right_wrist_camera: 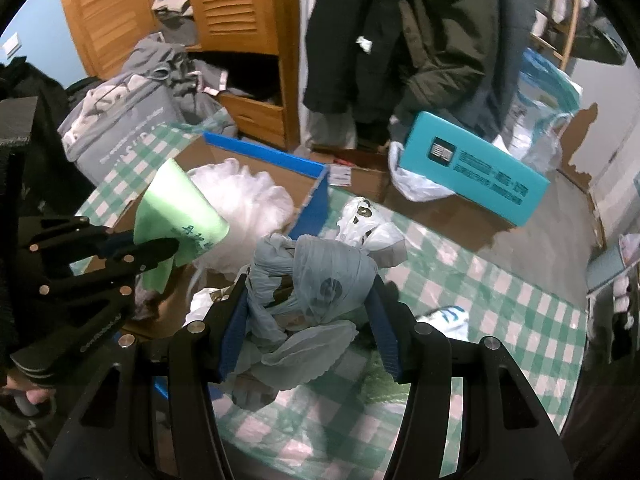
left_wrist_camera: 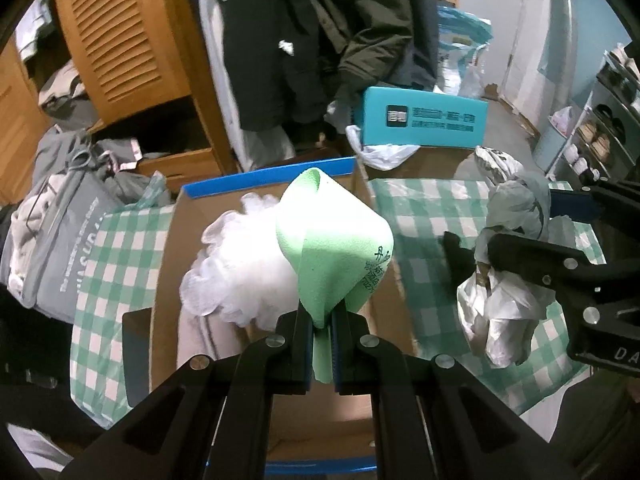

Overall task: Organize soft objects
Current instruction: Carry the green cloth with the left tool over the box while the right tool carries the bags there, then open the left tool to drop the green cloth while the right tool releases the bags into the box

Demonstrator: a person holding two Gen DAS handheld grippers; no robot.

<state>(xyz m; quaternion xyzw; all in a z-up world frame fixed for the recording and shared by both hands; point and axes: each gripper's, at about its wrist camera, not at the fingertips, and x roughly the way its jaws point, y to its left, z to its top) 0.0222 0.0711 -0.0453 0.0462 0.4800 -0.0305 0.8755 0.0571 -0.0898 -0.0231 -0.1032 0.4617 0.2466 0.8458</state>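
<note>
My left gripper [left_wrist_camera: 322,320] is shut on a folded light-green cloth [left_wrist_camera: 332,236] with dark printed text, held above an open cardboard box [left_wrist_camera: 168,256] with blue rim. A white fluffy mesh puff [left_wrist_camera: 240,264] lies in the box. The cloth [right_wrist_camera: 180,208] and left gripper [right_wrist_camera: 160,248] also show in the right wrist view. My right gripper [right_wrist_camera: 308,296] is shut on a knotted bundle of grey-blue plastic bags [right_wrist_camera: 308,276], held above the green-checked cloth [right_wrist_camera: 500,300]. It also shows at the right of the left wrist view [left_wrist_camera: 516,248] with the bag bundle [left_wrist_camera: 504,304].
A teal box [left_wrist_camera: 424,120] stands beyond the cardboard box. A grey bag [left_wrist_camera: 60,232] of clothes sits left. Dark coats [left_wrist_camera: 304,40] hang ahead beside a wooden louvred wardrobe [left_wrist_camera: 120,40]. A shoe rack [left_wrist_camera: 600,128] is at right.
</note>
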